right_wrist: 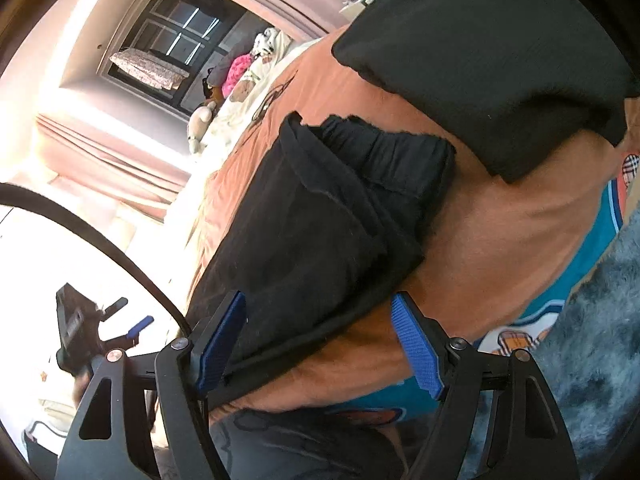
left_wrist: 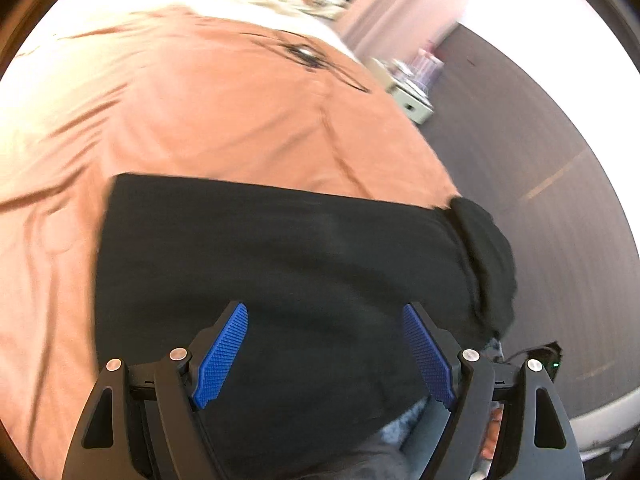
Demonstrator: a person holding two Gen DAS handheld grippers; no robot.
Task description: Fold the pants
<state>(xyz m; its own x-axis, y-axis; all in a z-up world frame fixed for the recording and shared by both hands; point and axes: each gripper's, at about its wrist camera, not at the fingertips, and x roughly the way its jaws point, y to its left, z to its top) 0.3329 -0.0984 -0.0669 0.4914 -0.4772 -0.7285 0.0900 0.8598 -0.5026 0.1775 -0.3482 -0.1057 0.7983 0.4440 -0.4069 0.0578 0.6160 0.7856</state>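
Black pants point(left_wrist: 280, 264) lie folded flat on the orange bedsheet point(left_wrist: 200, 112), their gathered waistband point(left_wrist: 488, 264) at the right edge of the bed. My left gripper point(left_wrist: 324, 312) hovers over them, open, with nothing between its blue pads point(left_wrist: 222, 356). In the right wrist view the pants point(right_wrist: 320, 216) show the waistband point(right_wrist: 384, 152) at the far end. My right gripper point(right_wrist: 320, 344) stands open astride their near edge, the left pad point(right_wrist: 220, 344) against the cloth and the right pad point(right_wrist: 416, 348) apart over the sheet. The left gripper point(right_wrist: 128, 316) shows at the far left.
A second black folded item point(right_wrist: 480, 60) lies on the bed beyond the pants. Soft toys and pillows point(right_wrist: 236, 76) crowd the head of the bed under a window point(right_wrist: 176, 36). A small cabinet point(left_wrist: 412, 96) stands on the dark floor point(left_wrist: 520, 152). Teal printed cloth point(right_wrist: 540, 304) and a blue fuzzy blanket point(right_wrist: 600, 340) lie close by.
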